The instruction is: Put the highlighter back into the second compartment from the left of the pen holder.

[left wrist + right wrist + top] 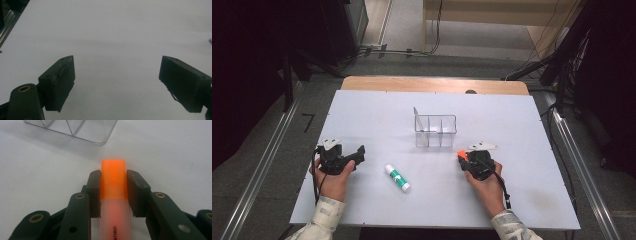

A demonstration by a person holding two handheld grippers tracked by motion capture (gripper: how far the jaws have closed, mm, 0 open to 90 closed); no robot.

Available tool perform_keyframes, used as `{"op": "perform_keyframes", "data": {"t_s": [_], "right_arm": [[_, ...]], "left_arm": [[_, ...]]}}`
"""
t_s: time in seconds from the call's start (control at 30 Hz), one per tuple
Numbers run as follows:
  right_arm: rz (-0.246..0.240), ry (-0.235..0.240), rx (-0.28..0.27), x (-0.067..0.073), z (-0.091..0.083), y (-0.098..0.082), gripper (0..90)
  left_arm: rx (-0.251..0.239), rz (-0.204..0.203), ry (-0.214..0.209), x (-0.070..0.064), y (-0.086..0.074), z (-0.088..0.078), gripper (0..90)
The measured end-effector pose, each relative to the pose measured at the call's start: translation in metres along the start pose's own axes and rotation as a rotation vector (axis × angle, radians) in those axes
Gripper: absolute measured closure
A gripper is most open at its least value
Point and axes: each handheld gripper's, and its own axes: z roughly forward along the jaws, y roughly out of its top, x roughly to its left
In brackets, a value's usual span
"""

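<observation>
Near the surface's left edge, the left gripper [354, 156] rests with its fingers [58, 83] wide apart on nothing; a glue stick [397, 178] lies between the hands. Toward the right edge, the right gripper [463, 159] has its fingers [95, 192] clamped on an orange highlighter [113, 180], cap pointing out along them. The clear divided box [435, 131] stands just ahead toward the far edge, so the right hand is nearer it.

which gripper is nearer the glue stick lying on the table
Left. The left gripper sits just left of the glue stick, jaws open. The right gripper is farther off on its right, shut on an orange highlighter.
</observation>
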Motion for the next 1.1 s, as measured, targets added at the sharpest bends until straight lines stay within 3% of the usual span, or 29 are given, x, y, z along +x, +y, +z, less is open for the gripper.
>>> {"op": "perform_keyframes", "data": {"t_s": [0.53, 0.87, 1.1], "right_arm": [[0.044, 0.03, -0.054, -0.01, -0.018, 0.004, 63.9], [0.012, 0.039, -0.086, -0.007, -0.026, 0.008, 64.6], [0.022, 0.052, -0.111, -0.006, -0.033, 0.014, 64.6]], "left_arm": [[0.001, 0.0, -0.003, 0.0, 0.0, 0.0, 14.0], [0.0, -0.001, -0.002, 0.0, 0.0, 0.0, 14.0], [0.0, 0.0, -0.002, 0.0, 0.0, 0.0, 14.0]]}}
